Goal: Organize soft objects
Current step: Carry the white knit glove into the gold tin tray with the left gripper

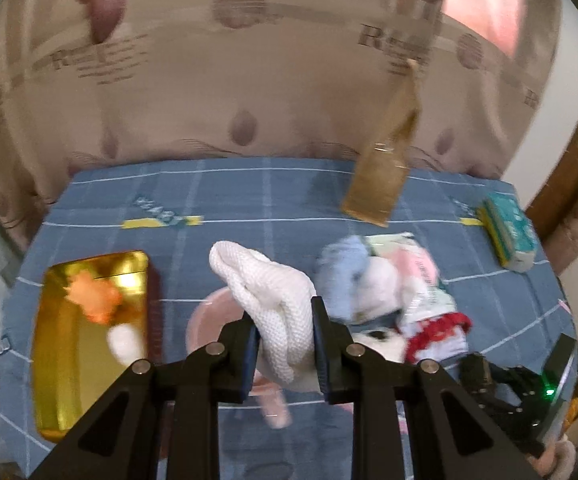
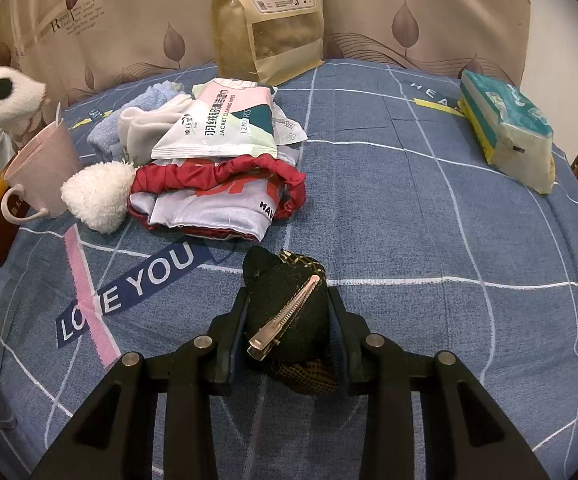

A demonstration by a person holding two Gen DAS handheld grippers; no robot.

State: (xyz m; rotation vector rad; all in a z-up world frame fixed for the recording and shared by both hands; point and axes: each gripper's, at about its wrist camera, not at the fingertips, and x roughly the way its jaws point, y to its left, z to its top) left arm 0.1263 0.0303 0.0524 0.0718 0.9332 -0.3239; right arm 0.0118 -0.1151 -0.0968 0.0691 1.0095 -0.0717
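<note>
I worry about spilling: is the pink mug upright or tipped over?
Upright. The pink mug stands on its base on the blue bedsheet, with its rim on top and its handle at the side.

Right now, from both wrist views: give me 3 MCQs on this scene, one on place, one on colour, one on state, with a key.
1. Where does the jacket wipes packet lie?
A. on top of the cloth pile
B. inside the pink mug
C. on the tissue pack

2. What colour is the tray beside the pink mug?
A. silver
B. gold
C. green

3. What is the left gripper doing?
A. open over the tray
B. shut on the mug handle
C. shut on the white mesh cloth

Key: 1 A, the packet rests over the blue towel and other cloths in the right wrist view. 2 B, its surface shines gold in the left wrist view. 3 C, the cloth is pinched between both pads.
</note>
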